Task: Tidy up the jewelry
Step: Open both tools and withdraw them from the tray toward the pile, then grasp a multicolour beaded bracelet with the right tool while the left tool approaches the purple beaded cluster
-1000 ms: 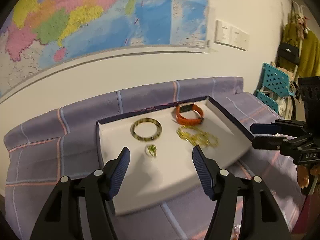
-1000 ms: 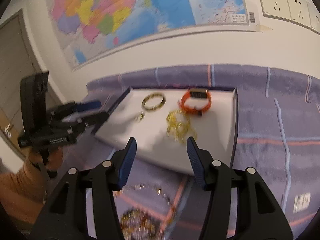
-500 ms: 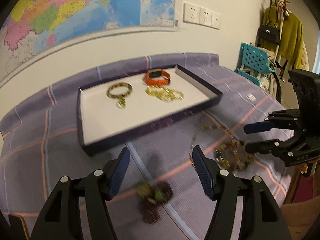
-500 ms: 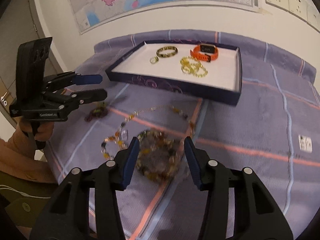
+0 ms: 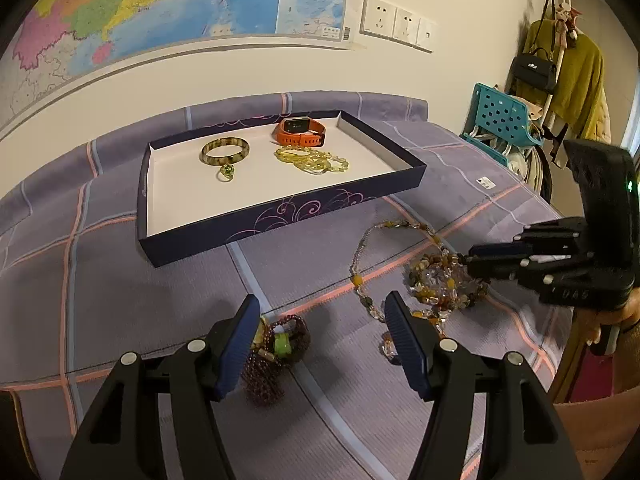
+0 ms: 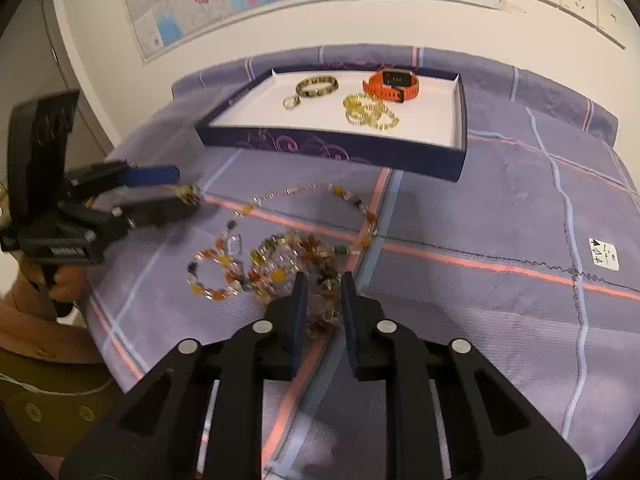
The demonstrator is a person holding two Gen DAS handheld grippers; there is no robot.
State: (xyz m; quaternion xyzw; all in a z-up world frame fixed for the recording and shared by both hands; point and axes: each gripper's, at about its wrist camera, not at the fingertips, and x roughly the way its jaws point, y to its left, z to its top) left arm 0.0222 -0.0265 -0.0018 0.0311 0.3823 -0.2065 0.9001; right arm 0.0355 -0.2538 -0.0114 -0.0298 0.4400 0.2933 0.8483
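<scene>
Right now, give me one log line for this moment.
left gripper: open over maroon bracelet | right gripper: closing on beaded necklace | tray: four pieces

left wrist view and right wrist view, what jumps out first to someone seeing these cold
The dark tray with a white floor at the back of the purple checked cloth draws the eye, an orange watch bright in its far part beside a yellow bead strand. Nearer, a long multicoloured bead necklace sprawls on the cloth, the right claw narrowed around its heaped end. The open left claw hangs over a dark red bead bracelet.
</scene>
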